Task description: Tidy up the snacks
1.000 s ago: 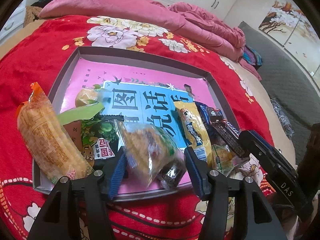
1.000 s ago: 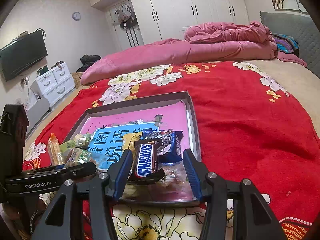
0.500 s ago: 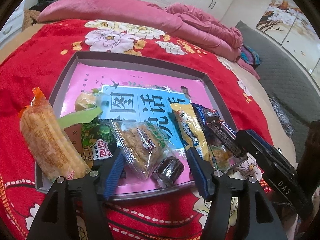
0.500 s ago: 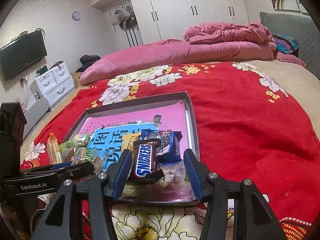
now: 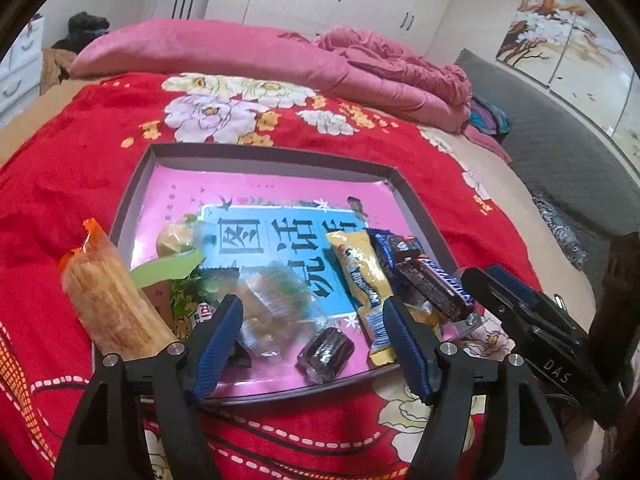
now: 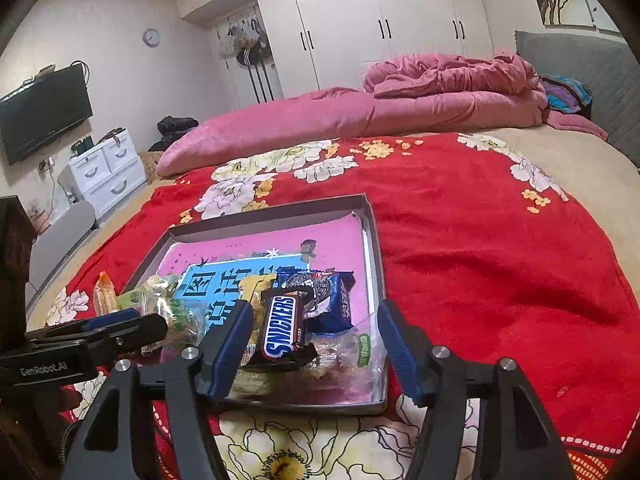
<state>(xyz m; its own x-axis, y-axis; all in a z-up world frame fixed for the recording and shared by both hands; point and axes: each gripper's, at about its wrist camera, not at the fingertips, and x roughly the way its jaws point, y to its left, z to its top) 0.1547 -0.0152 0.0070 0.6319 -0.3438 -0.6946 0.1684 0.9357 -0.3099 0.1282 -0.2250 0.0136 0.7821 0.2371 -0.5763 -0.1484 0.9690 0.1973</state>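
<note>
Red floral blanket (image 6: pixel 480 248) covers the bed, and on it sits a shallow grey tray (image 5: pixel 132 200) with snacks crowded along its near edge. The left claw (image 5: pixel 312 340) gapes empty over a blurred clear packet (image 5: pixel 268 312) and a dark wrapped cake (image 5: pixel 326 348). The right claw (image 6: pixel 316 344) (equally wide) hangs empty above the Snickers bar (image 6: pixel 282 328), beside an Oreo pack (image 6: pixel 332 300).

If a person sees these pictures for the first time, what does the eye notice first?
First the bright red floral blanket covering the bed, with the grey tray lying on it. Then the snacks crowded at the tray's near end, above all the Snickers bar between the open right gripper's fingers.
</note>
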